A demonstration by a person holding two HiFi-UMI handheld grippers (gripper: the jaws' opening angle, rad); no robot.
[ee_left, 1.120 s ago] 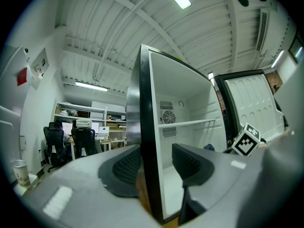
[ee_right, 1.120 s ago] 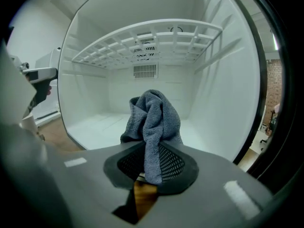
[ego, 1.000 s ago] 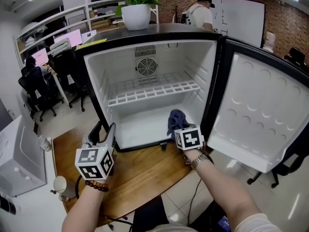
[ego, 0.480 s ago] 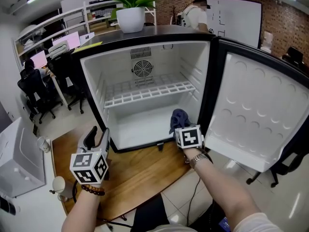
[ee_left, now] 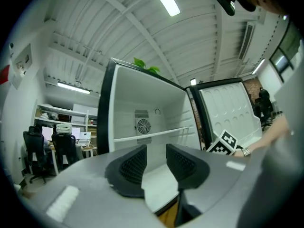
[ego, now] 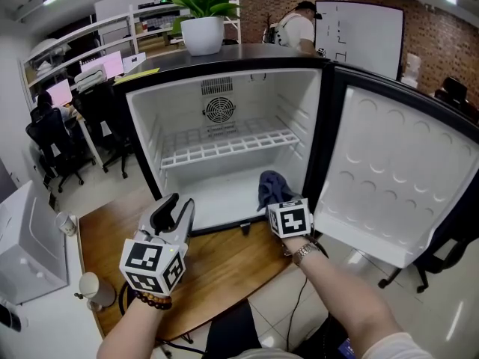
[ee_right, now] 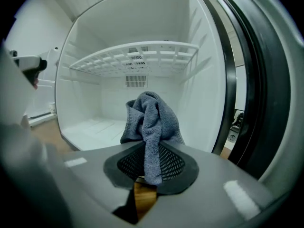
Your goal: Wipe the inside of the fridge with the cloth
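- A small fridge (ego: pixel 150 140) stands on a wooden table (ego: pixel 224 268) with its door (ego: pixel 397 178) swung wide to the right. Its white interior is bare apart from one wire shelf (ego: pixel 224 144).
- The right gripper (ee_right: pixel 151 165) is clamped tight on a grey-blue cloth (ee_right: pixel 149 120), which bunches upward out of the jaws.
- The cloth sits at the mouth of the lower compartment, below the shelf and near the right wall. Whether it touches the fridge floor cannot be told.
- The left gripper (ee_left: pixel 156 161) hovers over the table just in front of the fridge's lower left corner. Its jaws are closing, still apart, with nothing between them.
- The wipe looks to be at or near its beginning: the cloth is in hand at the opening, and no surface shows a wiped mark. The floor, walls, shelf and back panel all appear left to do.
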